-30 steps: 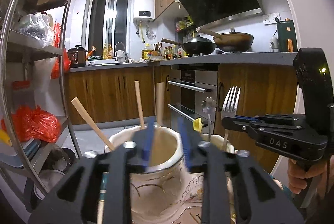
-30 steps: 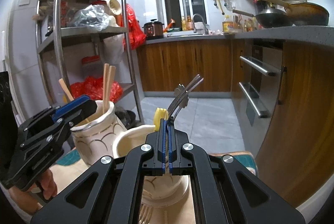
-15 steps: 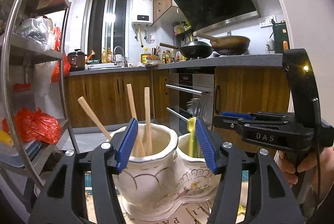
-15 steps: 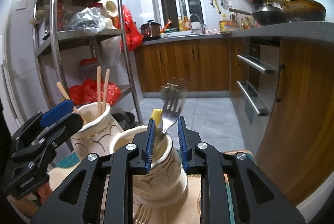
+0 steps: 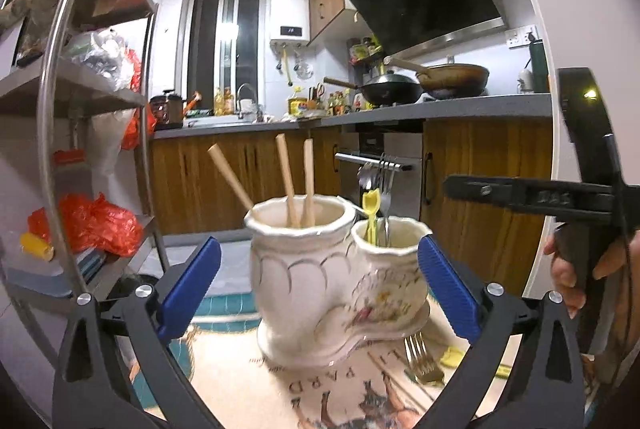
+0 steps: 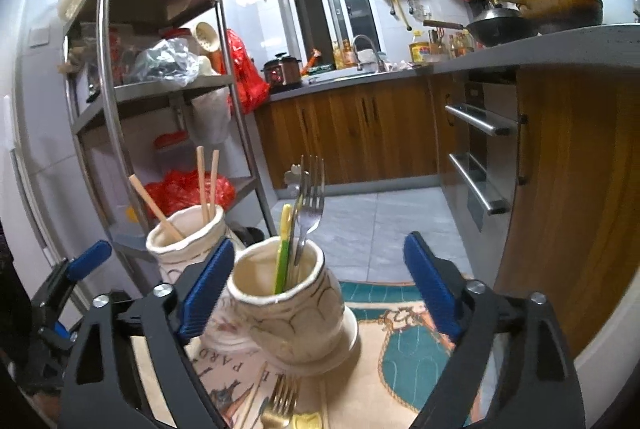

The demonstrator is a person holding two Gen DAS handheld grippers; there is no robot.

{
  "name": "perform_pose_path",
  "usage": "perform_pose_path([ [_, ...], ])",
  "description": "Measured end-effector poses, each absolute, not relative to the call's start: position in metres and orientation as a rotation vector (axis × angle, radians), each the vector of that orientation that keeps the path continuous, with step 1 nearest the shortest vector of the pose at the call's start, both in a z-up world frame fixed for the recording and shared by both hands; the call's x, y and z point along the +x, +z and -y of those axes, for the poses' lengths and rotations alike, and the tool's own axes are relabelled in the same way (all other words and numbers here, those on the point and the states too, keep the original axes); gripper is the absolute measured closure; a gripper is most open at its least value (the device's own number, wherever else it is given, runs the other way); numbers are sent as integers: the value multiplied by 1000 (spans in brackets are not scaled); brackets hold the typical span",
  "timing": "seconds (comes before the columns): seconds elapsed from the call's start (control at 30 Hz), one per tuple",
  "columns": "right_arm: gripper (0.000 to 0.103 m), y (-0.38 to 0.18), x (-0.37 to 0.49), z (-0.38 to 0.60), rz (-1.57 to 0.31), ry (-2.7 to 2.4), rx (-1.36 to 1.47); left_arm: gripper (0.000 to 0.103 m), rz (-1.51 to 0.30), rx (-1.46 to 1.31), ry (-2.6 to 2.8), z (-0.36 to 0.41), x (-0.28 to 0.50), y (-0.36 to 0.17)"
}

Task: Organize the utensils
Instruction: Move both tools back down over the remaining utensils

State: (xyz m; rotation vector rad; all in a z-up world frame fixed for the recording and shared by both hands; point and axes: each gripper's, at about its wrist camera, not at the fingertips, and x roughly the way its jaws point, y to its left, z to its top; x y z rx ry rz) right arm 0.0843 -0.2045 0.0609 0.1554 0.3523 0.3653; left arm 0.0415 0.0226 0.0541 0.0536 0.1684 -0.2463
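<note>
Grippers: I see left gripper and right gripper both spread, empty | steel fork stands in holder's smaller pot | gold fork on table near front edge.

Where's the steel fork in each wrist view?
Left wrist: the steel fork is right of centre, standing tines-up in the smaller pot.
Right wrist: the fork is centre frame, above the near pot's rim, beside the yellow utensil.
Shared landmark: the three chopsticks in the taller pot.
</note>
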Motion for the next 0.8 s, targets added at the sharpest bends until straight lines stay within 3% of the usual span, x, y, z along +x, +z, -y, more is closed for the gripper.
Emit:
perform_pose_path([
  [0.8, 8, 9, 32, 231, -539, 303, 127, 6, -479, -10, -217, -30, 20, 11],
])
